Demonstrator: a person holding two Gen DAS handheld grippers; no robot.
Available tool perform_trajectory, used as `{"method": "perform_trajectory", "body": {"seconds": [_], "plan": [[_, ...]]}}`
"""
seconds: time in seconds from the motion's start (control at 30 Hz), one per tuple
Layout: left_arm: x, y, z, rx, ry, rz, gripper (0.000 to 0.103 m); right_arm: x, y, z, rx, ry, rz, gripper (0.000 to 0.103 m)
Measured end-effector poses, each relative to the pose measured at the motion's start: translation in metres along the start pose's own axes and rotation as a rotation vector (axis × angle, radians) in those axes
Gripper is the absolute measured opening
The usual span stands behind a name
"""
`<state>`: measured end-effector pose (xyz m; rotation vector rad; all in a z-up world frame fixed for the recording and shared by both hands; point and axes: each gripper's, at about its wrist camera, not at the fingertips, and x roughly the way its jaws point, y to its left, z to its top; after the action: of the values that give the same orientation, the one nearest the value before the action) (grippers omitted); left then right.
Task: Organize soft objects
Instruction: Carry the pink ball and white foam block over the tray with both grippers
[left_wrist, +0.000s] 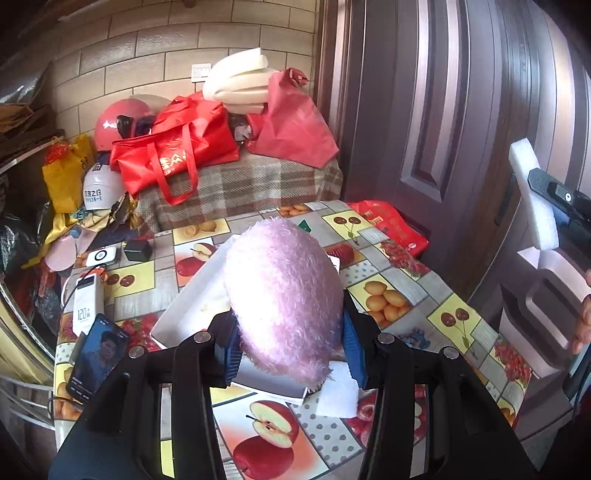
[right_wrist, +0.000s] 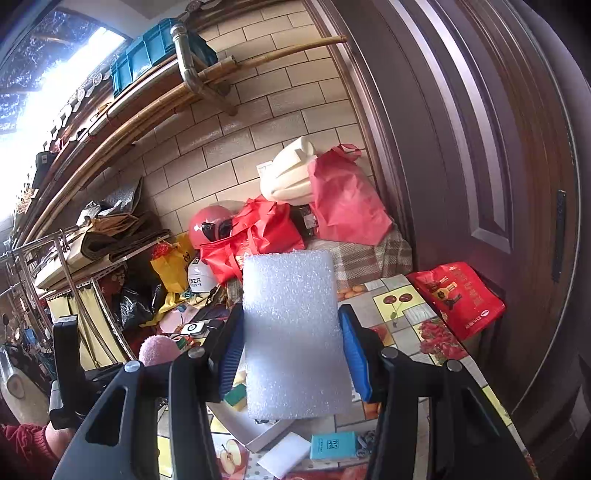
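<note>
A fluffy pink plush (left_wrist: 284, 295) is clamped between the blue pads of my left gripper (left_wrist: 291, 332), which is shut on it and holds it above a white open box (left_wrist: 192, 306) on the table. My right gripper (right_wrist: 293, 347) is shut on a white foam block (right_wrist: 295, 339), which stands upright between its blue pads. In the left wrist view the same foam block (left_wrist: 532, 195) shows at the far right. In the right wrist view the pink plush (right_wrist: 159, 350) peeks out low on the left. A green and yellow sponge (right_wrist: 236, 397) lies below the foam block.
The table wears a fruit-print cloth (left_wrist: 391, 295). A phone (left_wrist: 98, 362), a power bank (left_wrist: 86, 302) and a small teal box (right_wrist: 332, 445) lie on it. Red bags (left_wrist: 177, 147), helmets (left_wrist: 114, 122) and foam pads (left_wrist: 236, 81) pile up behind. A brown door (left_wrist: 461, 110) stands to the right.
</note>
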<state>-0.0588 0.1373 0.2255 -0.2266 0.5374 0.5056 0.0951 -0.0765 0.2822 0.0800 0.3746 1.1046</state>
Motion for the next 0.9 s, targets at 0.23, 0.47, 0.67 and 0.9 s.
{"method": "perform_trajectory", "body": {"seconds": [0.23, 0.47, 0.67, 0.9], "plan": [[-0.007, 0.013, 0.006, -0.034, -0.027, 0.024, 0.045, 0.01, 0.009, -0.002, -0.01, 0.025, 0.021, 0.05], [-0.008, 0.016, 0.026, -0.021, -0.057, 0.042, 0.045, 0.011, 0.01, 0.006, -0.016, 0.016, 0.019, 0.05], [-0.015, 0.019, 0.038, -0.043, -0.107, 0.045, 0.045, 0.021, 0.017, 0.016, -0.039, 0.006, 0.022, 0.05], [0.0, 0.032, 0.032, -0.071, -0.067, 0.067, 0.045, 0.038, 0.022, 0.011, -0.041, 0.042, 0.036, 0.05]]}}
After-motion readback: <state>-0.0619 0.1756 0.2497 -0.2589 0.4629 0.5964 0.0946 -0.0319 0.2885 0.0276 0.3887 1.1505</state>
